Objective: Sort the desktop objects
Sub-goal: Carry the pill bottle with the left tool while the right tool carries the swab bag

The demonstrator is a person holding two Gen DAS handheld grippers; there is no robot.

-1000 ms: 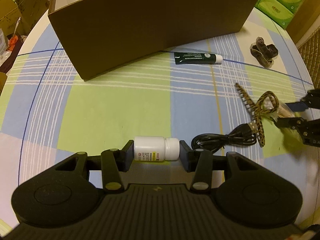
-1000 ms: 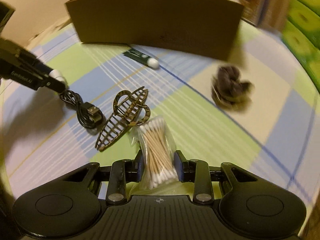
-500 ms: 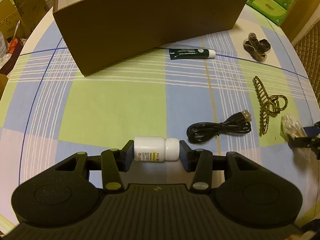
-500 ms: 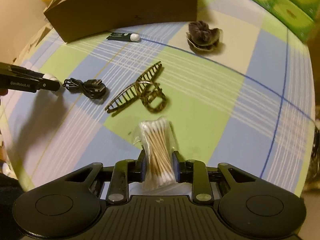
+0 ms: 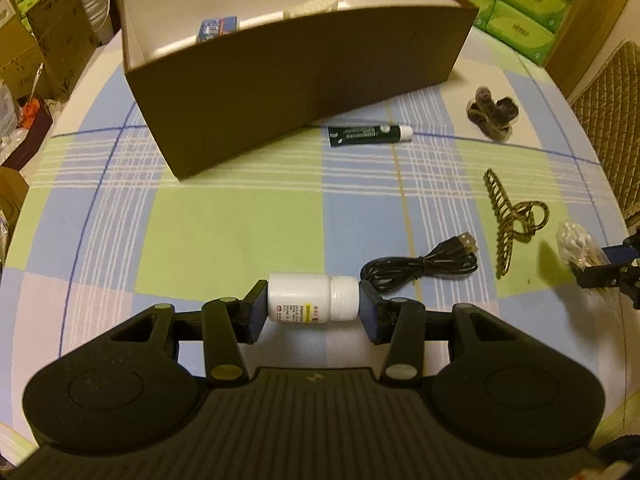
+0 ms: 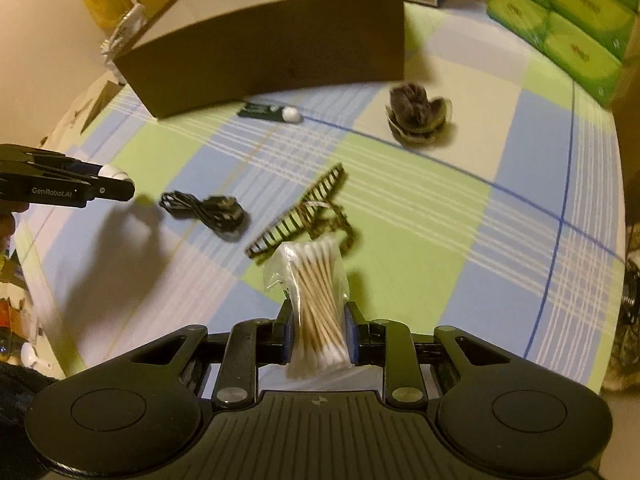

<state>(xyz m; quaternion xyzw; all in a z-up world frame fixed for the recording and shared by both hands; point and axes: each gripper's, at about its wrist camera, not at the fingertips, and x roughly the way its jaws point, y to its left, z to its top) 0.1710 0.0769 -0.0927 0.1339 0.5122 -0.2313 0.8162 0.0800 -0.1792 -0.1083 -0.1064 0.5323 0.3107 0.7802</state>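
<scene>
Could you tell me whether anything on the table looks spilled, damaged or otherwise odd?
Nothing stands out. The tube, scrunchie, hair claw and cable lie loose but intact on the tablecloth, with no spill.

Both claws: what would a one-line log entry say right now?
left claw: shut on pill bottle | right claw: shut on cotton swabs | box: ahead

Both grippers are matte black plastic. The left gripper (image 5: 313, 309) has two round side discs, a ribbed centre plate, metal pivot screws and dark blue pads (image 5: 258, 317). The right gripper (image 6: 319, 332) looks the same — its centre plate carries a small cross mark. Seen from the side, the left gripper's finger carries white "GenRobot.AI" lettering.
</scene>
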